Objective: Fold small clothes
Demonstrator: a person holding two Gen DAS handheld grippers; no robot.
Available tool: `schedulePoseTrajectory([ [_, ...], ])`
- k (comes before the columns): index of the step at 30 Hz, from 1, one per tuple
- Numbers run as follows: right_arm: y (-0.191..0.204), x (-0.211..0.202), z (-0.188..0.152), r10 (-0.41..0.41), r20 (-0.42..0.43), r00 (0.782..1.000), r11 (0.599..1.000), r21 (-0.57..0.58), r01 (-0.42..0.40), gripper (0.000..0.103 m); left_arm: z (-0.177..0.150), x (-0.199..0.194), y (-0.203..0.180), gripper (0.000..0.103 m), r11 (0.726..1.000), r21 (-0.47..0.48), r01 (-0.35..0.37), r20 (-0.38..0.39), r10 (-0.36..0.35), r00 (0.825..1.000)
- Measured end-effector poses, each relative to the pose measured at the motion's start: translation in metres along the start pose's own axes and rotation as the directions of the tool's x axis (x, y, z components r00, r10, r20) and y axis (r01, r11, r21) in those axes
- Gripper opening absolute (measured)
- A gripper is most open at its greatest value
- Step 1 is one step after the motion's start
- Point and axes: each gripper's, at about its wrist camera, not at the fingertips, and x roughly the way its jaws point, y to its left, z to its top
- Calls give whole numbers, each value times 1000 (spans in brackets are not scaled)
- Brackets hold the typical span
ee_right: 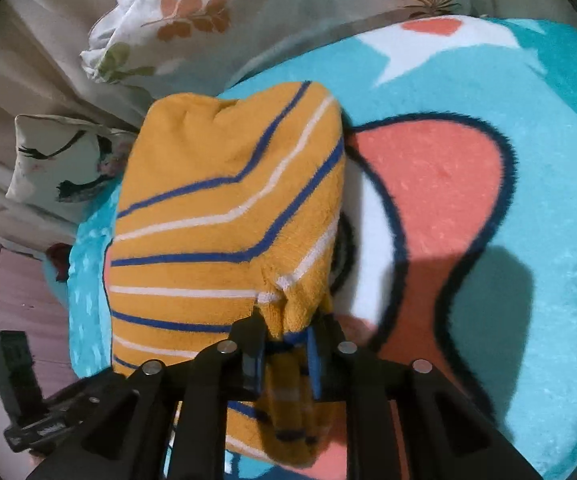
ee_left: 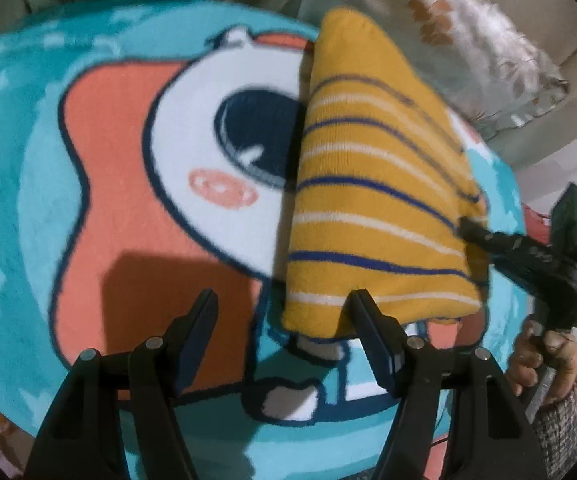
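A yellow garment (ee_left: 372, 216) with blue and white stripes is found lying folded on a blanket (ee_left: 100, 184) printed with a cartoon figure in turquoise, coral and white. In the right wrist view, the right gripper (ee_right: 286, 356) is seen with its jaws closed on a bunched edge of the garment (ee_right: 224, 216), the fabric being pinched between the two blue pads; how firmly it is pressed cannot be judged with certainty, since the cloth hides the pad faces. In the left wrist view, the left gripper (ee_left: 284, 312) is held with its jaws spread apart and nothing between them; its right finger (ee_left: 372, 332) stands just at the near edge of the garment, while its left finger is over bare blanket. The right gripper is also observed from the left wrist view at the garment's right edge, carried by a hand (ee_left: 544, 360). Floral bedding (ee_right: 192, 16) is noted beyond the blanket.
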Motion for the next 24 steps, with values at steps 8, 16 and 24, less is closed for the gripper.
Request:
schedulePoseTrajectory([
  [8,12,-30,3,-33,89,995,999,-28,36,30,2,15,6,75,999,-45,-17,-51,15,999],
  [16,37,-55,7,-6,213,977,994,-107,29,30,1,-9,-10,75,1000,-8,-29,43,29,999],
  [24,23,0,17,-53,66,996,994,-87,59,30,-3,-26,-12,75,999,-1,-54,93,54,994],
])
